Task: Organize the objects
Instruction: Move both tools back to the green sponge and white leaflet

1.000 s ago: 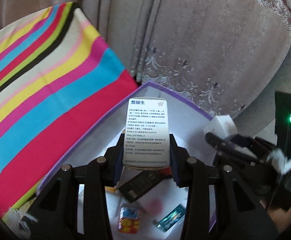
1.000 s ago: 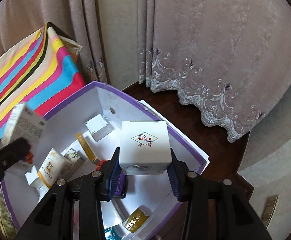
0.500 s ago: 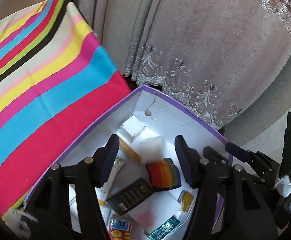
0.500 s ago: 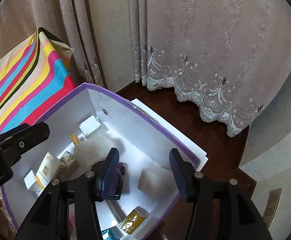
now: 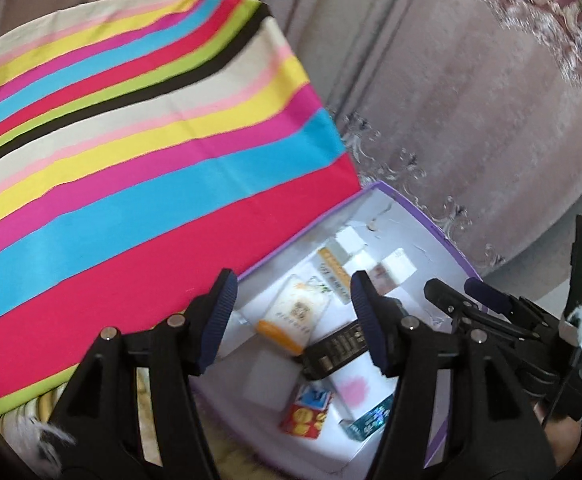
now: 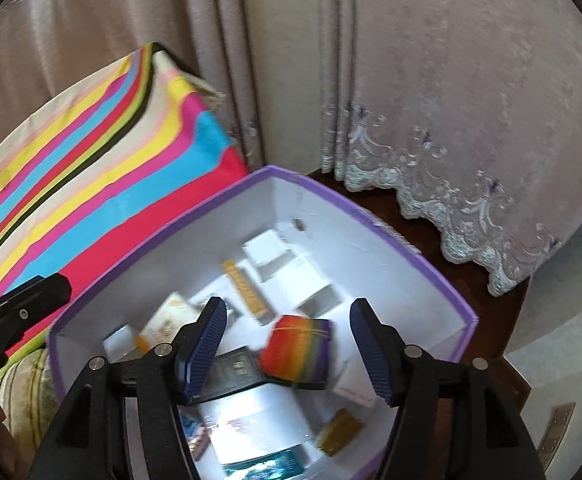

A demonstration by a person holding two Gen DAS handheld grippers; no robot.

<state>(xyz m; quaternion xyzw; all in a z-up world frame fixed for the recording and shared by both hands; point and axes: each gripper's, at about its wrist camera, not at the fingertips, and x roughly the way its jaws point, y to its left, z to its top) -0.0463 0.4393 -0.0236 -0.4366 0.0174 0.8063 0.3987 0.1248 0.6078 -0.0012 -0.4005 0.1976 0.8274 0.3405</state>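
Note:
A white box with a purple rim [image 6: 355,204] [image 5: 423,212] sits beside the striped bed and holds several small packages. My left gripper [image 5: 291,320] is open and empty above the box's left edge, over an orange-and-white carton [image 5: 291,316] and a black box [image 5: 337,346]. My right gripper [image 6: 287,344] is open and empty above the box, over a rainbow-coloured box [image 6: 297,346] and a black box [image 6: 237,372]. White cartons [image 6: 267,248] and a yellow strip box [image 6: 247,288] lie near the far corner. The right gripper also shows in the left wrist view [image 5: 475,308].
A bed with a bright striped cover [image 5: 139,152] [image 6: 91,160] lies left of the box. Mauve curtains with embroidered hems [image 6: 451,100] hang behind. Dark wooden floor [image 6: 423,224] shows to the right of the box.
Both grippers let go of their white cartons, which now lie in the box. Both jaws stand open. The left gripper has swung left toward the bed.

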